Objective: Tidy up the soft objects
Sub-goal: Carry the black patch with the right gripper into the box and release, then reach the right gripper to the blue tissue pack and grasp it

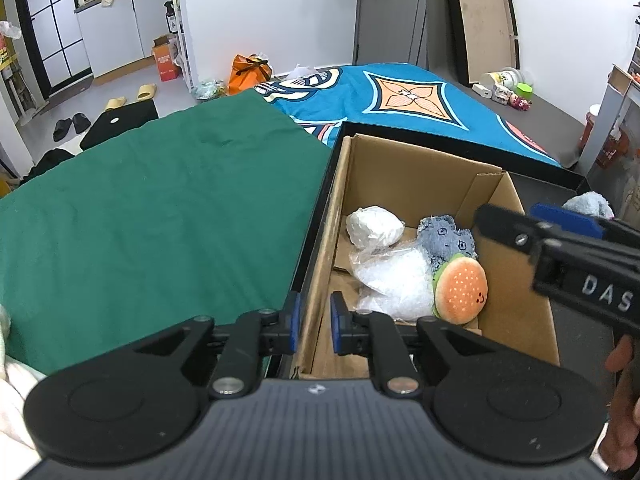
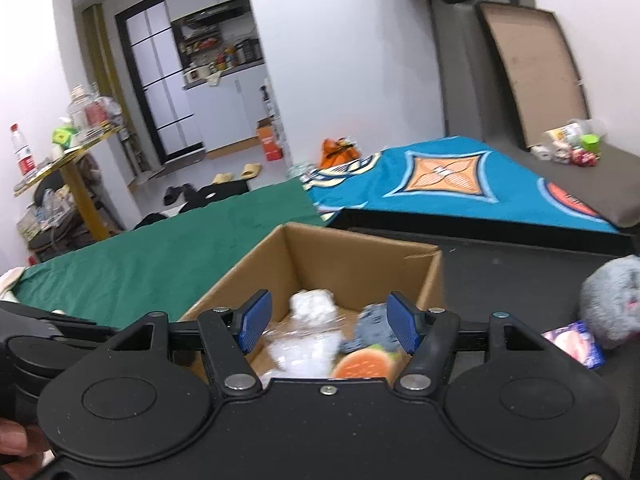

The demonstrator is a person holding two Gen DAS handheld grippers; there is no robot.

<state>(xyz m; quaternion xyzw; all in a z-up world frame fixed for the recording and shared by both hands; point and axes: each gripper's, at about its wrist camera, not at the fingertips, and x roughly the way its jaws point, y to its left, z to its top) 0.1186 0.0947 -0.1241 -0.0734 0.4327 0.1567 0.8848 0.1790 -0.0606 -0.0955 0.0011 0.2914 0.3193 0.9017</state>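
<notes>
the cardboard box (image 1: 404, 184) holds four soft things: one burger plush (image 1: 460, 290), one denim piece (image 1: 446, 238), two white bundles (image 1: 374, 226). left gripper (image 1: 314, 322) clamps the box wall; right gripper (image 2: 328, 322) hovers open, empty.

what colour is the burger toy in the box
The burger toy has an orange bun with pale dots and a green edge; the left wrist view shows it best.

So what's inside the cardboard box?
Inside the cardboard box: a burger plushie, a blue denim toy, a white bundle and a clear plastic bag. Whatever lies under them is covered.
</notes>
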